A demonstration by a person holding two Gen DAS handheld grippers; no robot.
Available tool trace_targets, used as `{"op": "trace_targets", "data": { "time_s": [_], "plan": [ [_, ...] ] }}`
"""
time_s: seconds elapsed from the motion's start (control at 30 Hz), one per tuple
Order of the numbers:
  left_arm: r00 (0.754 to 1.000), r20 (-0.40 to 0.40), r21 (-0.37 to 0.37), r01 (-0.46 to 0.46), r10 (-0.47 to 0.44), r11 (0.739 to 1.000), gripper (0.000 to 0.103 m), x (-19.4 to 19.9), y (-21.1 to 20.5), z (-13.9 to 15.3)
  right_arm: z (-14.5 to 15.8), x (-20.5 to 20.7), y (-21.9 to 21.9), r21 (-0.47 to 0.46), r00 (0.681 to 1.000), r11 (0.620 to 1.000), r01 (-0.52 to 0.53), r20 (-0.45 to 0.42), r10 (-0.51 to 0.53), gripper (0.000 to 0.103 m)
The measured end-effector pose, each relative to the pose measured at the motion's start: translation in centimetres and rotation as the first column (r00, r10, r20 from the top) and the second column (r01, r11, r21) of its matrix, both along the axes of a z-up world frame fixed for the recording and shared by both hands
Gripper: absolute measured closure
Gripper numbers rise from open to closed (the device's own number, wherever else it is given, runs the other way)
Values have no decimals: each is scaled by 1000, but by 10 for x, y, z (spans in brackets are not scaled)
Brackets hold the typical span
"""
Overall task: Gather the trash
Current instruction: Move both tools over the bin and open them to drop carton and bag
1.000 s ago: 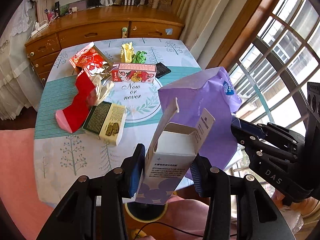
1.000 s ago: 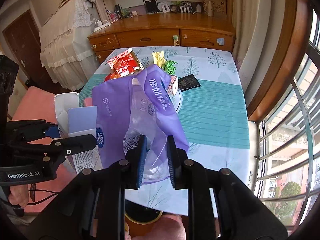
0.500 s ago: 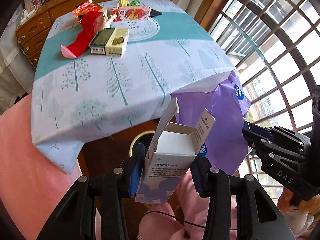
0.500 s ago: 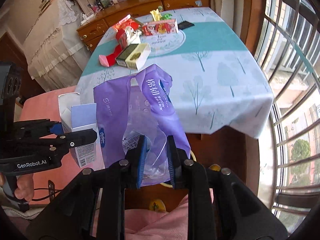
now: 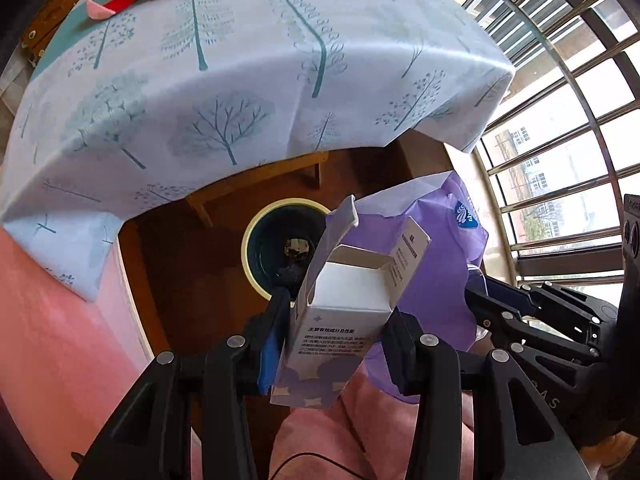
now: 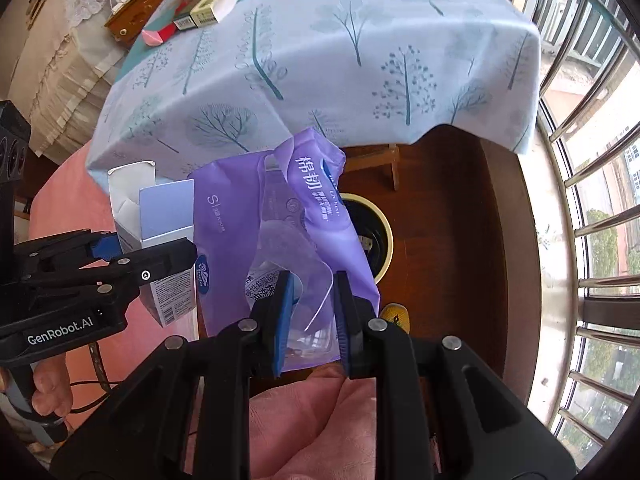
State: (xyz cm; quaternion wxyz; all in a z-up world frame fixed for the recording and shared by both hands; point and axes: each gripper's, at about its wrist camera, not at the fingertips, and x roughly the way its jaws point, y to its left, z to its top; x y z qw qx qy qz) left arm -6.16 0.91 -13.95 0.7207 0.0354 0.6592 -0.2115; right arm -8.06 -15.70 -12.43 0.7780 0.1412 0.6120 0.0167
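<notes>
— Both grippers have dropped from over the tabletop to below its edge since the earlier frames; what do they carry?

— Same loads as before. Left gripper [image 5: 334, 344] is clamped on an opened white carton [image 5: 344, 308], pads pressing its two sides, flaps standing up. Right gripper [image 6: 312, 312] has its jaws pinched nearly together on the lower edge of a crumpled purple wrapper [image 6: 280, 216].

— Where do they sit relative to the bin?

— Down on the dark wooden floor is a round bin [image 5: 276, 248] with a pale yellow rim, under the overhanging tablecloth [image 5: 240, 80]. In the left view the carton hangs above the bin's near right edge, covering part of the rim. In the right view the wrapper hides the bin's left half.

— And the two loads to each other?

— Side by side, the wrapper just right of the carton; I cannot tell whether they touch.

— Anything left on the table?

— A green-and-cream box [image 6: 208, 10] and a red-and-pink packet [image 6: 158, 34] at the far side.
</notes>
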Motion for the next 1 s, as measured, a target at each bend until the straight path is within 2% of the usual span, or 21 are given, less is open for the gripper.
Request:
{"op": "trace_targets", "data": {
  "time_s": [0.2, 0.37, 0.57, 0.83, 1.0],
  "plan": [
    [999, -39, 46, -23, 25, 999, 60, 7, -17, -89, -94, 14, -2, 5, 997, 1000, 19, -77, -19, 86],
    [996, -71, 84, -53, 59, 995, 60, 18, -23, -176, -176, 35, -8, 8, 992, 999, 49, -117, -47, 86],
    [988, -104, 137, -100, 114, 986, 60, 35, -21, -275, -267, 57, -14, 72, 985, 995, 69, -164, -56, 86],
    [985, -120, 199, -96, 122, 975, 62, 50, -21, -375, -347, 55, -20, 161, 972, 983, 86, -229, -48, 86],
    [986, -122, 204, -89, 116, 975, 62, 57, -25, -409, -377, 53, -29, 239, 962, 964, 113, -269, -46, 86]
  ]
}}
